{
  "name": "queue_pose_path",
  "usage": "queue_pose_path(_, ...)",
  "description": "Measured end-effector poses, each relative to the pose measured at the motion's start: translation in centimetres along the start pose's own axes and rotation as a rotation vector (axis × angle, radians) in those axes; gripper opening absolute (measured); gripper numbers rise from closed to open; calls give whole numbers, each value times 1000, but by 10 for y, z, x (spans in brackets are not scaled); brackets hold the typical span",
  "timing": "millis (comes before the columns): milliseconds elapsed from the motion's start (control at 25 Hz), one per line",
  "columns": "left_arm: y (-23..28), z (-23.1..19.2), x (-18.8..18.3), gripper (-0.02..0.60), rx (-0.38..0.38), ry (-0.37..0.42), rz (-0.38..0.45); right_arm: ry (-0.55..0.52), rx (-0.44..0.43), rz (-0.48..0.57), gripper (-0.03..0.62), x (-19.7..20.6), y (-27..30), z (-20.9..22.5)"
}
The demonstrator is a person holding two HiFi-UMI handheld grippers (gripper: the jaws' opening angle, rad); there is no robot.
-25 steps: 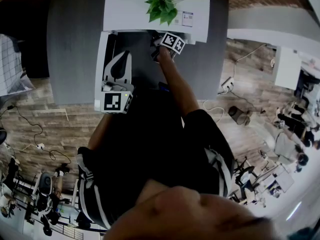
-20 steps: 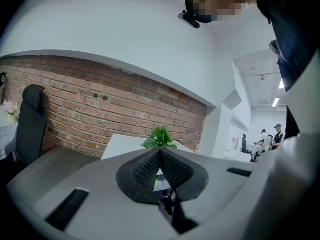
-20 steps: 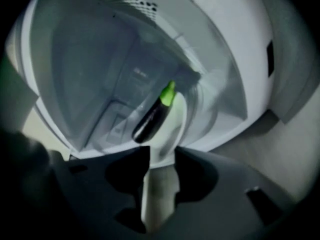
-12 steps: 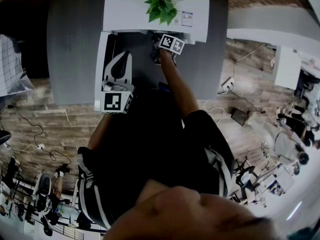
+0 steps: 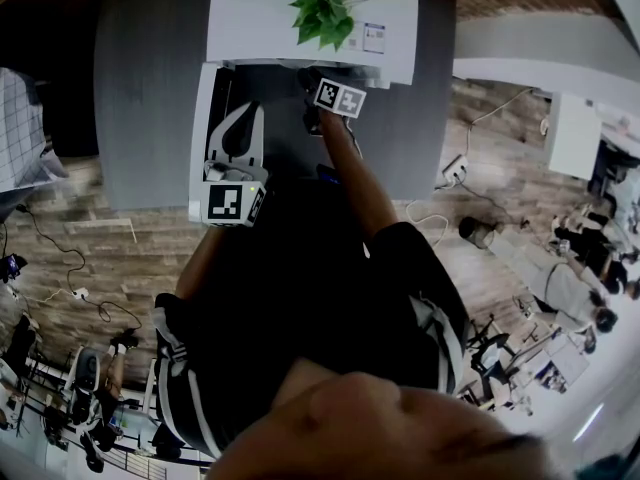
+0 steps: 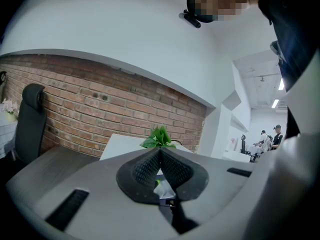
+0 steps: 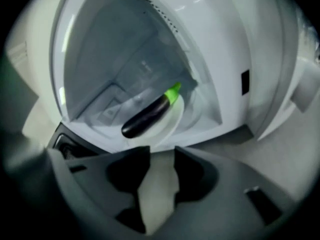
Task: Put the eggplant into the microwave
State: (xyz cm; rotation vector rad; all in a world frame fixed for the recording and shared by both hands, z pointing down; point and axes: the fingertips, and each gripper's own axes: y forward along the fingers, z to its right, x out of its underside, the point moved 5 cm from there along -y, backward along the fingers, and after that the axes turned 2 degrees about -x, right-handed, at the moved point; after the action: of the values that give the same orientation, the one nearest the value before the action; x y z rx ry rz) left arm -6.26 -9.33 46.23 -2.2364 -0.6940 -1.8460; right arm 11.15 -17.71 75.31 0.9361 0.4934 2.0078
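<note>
Grey surface (image 5: 150,98) runs under a white microwave (image 5: 260,18), w/ a brick wall (image 6: 75,109) behind. At the left the microwave door (image 5: 203,128) hangs open, swung out toward the person. Just beside it is the left hand-held gripper (image 6: 160,150). Its ribbed pads meet at the tips, closed up, and I can't see anything pinched btwn them. A leafy green plant (image 5: 322,6) sits on top of the microwave, approx midway along.

Right of the door, the right hand-held gripper (image 7: 161,154) points down toward the open cavity from just outside its front edge. Its jaws have just been opening and stand wide apart, w/ nothing btwn them.

The eggplant (image 7: 147,116) is inside the microwave, lying on its side on the white round plate (image 7: 179,118). Its dark purple body points toward the front left and its green stem end toward the back right. It's apart from the gripper, not touched.
</note>
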Motion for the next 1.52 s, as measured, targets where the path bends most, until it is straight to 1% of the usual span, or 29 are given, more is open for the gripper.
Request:
queue_pose_path(80,-1,0,-1,35,-1,-1,4,-54,17,12,148,3,-3,-2)
queue_pose_path(160,-1,-1,0,35,-1,-1,0,-126,43,34,96,4,-7,-5)
queue_pose_path(240,-1,0,0,35,-1,2,-1,-197,64,52,62,3,-9,-8)
queue_pose_path(360,0,-1,1,35,3,14,-3,-291,83,59,46,1,-9,-15)
queue_pose_path(440,0,-1,1,35,2,9,-3,-322,90,55,44,1,-7,-17)
queue_pose_path(840,3,-4,2,35,-9,-8,-7,-320,99,52,43,-6,5,-16)
queue_pose_path(1200,5,-5,6,35,-7,-3,-21,-314,90,55,43,-16,14,-20)
queue_pose_path(1520,6,-8,6,35,-12,-9,-25,-316,102,53,43,-23,21,-20)
